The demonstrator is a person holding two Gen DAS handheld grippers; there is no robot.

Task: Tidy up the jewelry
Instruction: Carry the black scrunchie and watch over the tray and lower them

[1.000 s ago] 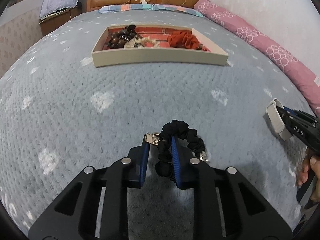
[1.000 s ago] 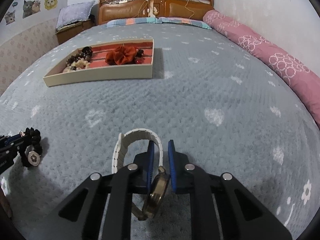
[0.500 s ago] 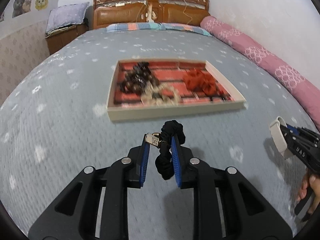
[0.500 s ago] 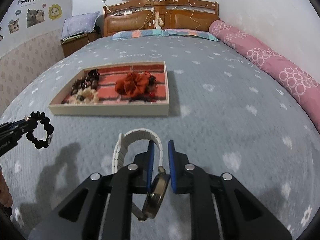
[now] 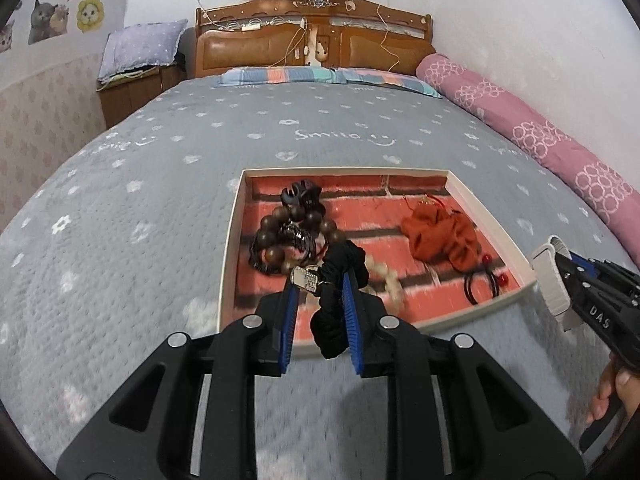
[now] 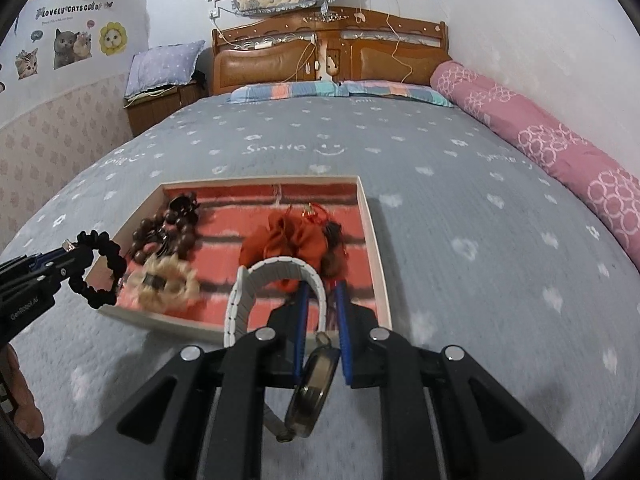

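Note:
My left gripper (image 5: pixel 320 284) is shut on a black scrunchie (image 5: pixel 340 272) with a small metal charm, held above the near edge of the cream tray (image 5: pixel 228 248). In the right wrist view the same scrunchie (image 6: pixel 106 272) hangs at the tray's (image 6: pixel 378 248) near left corner. My right gripper (image 6: pixel 322 294) is shut on a white-strapped watch (image 6: pixel 276 276), whose round face (image 6: pixel 314 384) dangles between the fingers, over the tray's near side. The tray holds a brown bead bracelet (image 5: pixel 280 240), a black claw clip (image 5: pixel 300 196), a red scrunchie (image 5: pixel 440 240) and a beige scrunchie (image 6: pixel 168 284).
The tray lies on a grey bedspread (image 5: pixel 120 240) printed with white flowers. A pink bolster (image 5: pixel 540 136) runs along the right wall. The wooden headboard (image 5: pixel 312 44) and a bedside cabinet with a pillow (image 5: pixel 140 48) stand at the back. A hand (image 5: pixel 612 392) shows at the right edge.
Both grippers have travelled forward and up toward the tray, which now sits directly below their fingertips. Each has kept its hold, the left on the scrunchie, the right on the watch.

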